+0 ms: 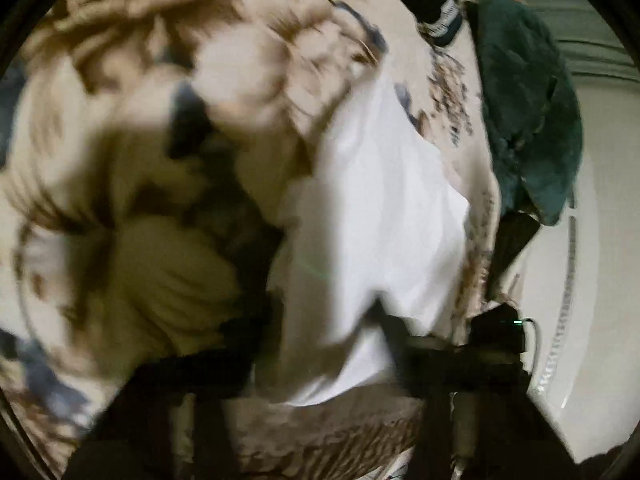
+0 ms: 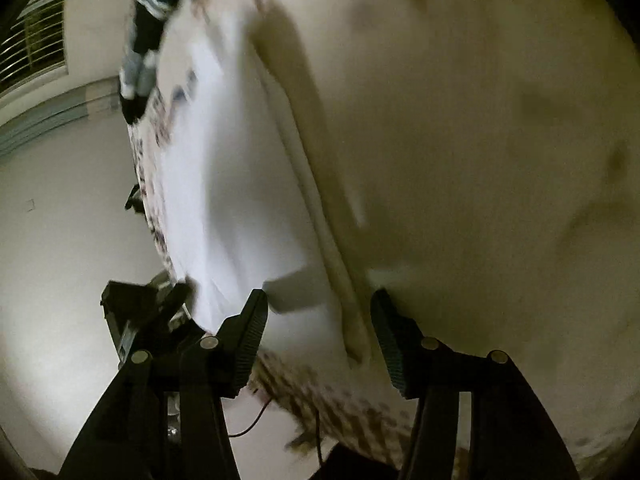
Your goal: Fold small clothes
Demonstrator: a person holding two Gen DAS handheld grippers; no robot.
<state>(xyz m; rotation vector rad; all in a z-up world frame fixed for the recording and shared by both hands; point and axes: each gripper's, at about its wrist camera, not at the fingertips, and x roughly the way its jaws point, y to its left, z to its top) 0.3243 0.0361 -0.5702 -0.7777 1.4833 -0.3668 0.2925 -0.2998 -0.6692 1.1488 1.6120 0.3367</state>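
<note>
A white garment (image 1: 372, 208) lies on a brown-and-cream patterned bedspread (image 1: 120, 40); a cream garment (image 1: 160, 280) lies to its left in the blurred left wrist view. My left gripper (image 1: 320, 364) is at the bottom, its fingers dark and blurred on either side of the white cloth's near edge. In the right wrist view the white garment (image 2: 232, 184) and a large cream cloth (image 2: 480, 140) fill the frame. My right gripper (image 2: 320, 312) is open, its fingers astride the seam between them. The other gripper (image 2: 136, 312) shows at the left.
A dark green garment (image 1: 528, 112) lies at the bed's right edge. Dark socks with striped cuffs (image 2: 148, 20) lie at the far end of the bed. Pale floor (image 2: 60, 240) lies beyond the bed edge, with a window (image 2: 32, 48) at the far left.
</note>
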